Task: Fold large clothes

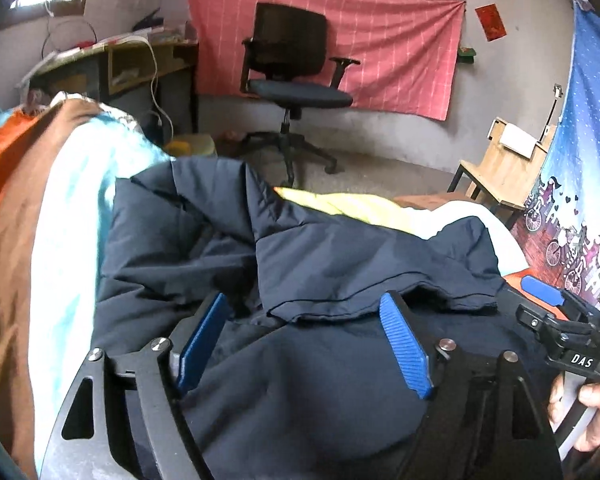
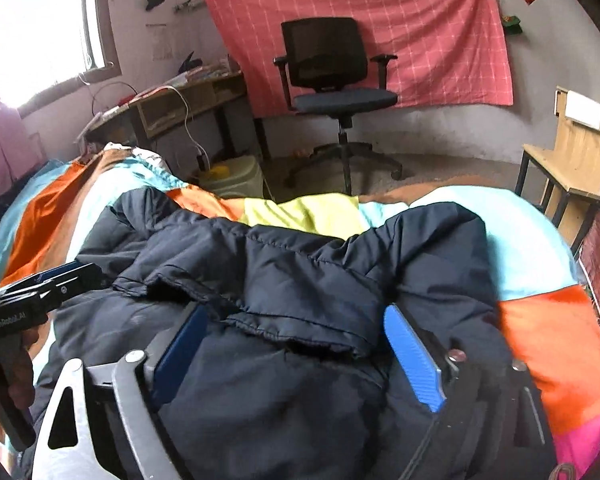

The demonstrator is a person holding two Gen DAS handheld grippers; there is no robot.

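A dark navy padded jacket (image 1: 340,264) lies rumpled on a bed, partly folded over itself; it also fills the right wrist view (image 2: 300,280). My left gripper (image 1: 304,320) is open, its blue pads spread just above the jacket's near part by a folded hem. My right gripper (image 2: 296,332) is open too, low over the jacket next to a sleeve cuff. Each gripper shows at the edge of the other's view: the right one (image 1: 556,300) and the left one (image 2: 56,276). Neither holds cloth.
The bed has a colourful patchwork cover (image 2: 548,328) of orange, teal and yellow. A black office chair (image 1: 296,80) stands beyond the bed, a cluttered desk (image 1: 112,60) at left, a wooden chair (image 1: 504,168) at right. A patterned blue hanging (image 1: 580,160) is close on the right.
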